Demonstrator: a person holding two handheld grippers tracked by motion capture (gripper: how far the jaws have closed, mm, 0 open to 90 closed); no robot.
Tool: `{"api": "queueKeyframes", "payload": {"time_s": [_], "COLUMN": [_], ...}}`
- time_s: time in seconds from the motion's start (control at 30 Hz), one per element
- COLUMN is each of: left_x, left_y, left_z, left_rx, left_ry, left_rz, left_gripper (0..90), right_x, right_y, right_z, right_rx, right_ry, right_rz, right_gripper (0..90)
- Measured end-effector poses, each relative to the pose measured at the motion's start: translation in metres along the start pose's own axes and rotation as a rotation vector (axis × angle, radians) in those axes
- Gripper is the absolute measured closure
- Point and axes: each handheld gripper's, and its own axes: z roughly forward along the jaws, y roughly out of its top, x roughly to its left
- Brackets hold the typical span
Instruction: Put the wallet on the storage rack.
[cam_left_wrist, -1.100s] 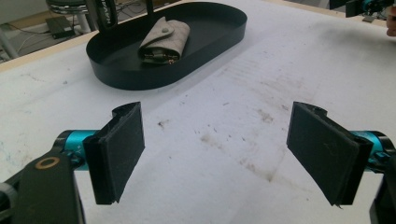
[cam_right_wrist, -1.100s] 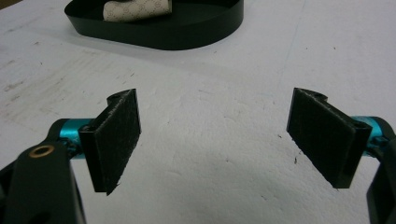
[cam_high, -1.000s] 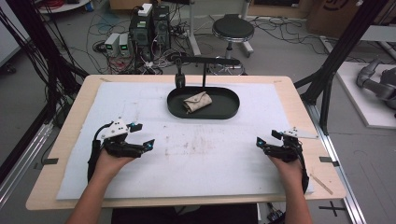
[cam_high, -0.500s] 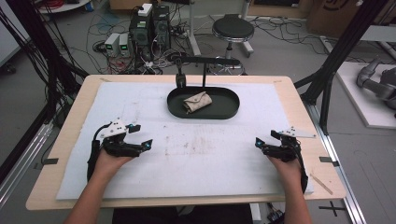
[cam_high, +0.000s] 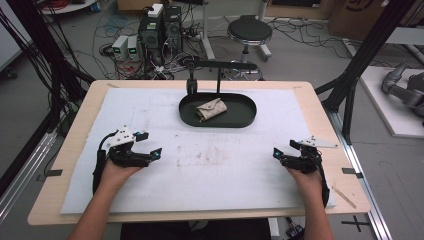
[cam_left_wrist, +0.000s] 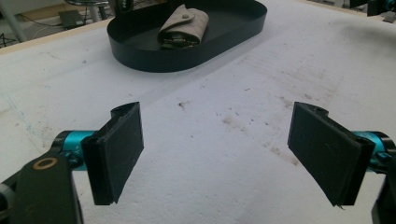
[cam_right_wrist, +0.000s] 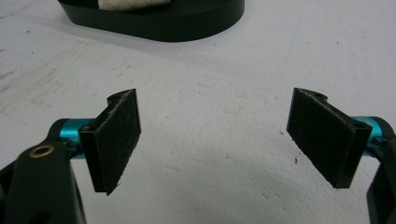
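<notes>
Where the white mat ends, black tray (cam_high: 240, 118) with beige pouch (cam_high: 210, 109).

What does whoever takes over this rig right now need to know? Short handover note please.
Left gripper: open, empty, low over the white mat at the near left.
Right gripper: open, empty, at the near right.
Beige pouch: snapped shut, lying in the black oval tray at the far middle of the mat.
Done: nothing visible; pouch untouched.
Left: probably reach to the tray and handle the pouch.
</notes>
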Motion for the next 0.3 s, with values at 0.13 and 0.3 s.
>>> {"api": "queueKeyframes", "payload": {"time_s": [0.13, 0.3], "left_x": [-0.0003, 0.0002], "left_y": [-0.0009, -0.0016], "left_z": [0.0022, 0.0006], "left_rx": [0.014, 0.024], "left_ry": [0.001, 0.005], "left_rz": [0.003, 0.001], "left_gripper": [18.2, 18.2], "right_x": [-0.0003, 0.0003], "right_y": [0.0001, 0.0018], "right_z": [0.0009, 0.0025], "right_rx": [0.006, 0.001], "right_ry": [-0.006, -0.013], "right_rz": [0.002, 0.000], "right_gripper": [17.9, 18.0]}}
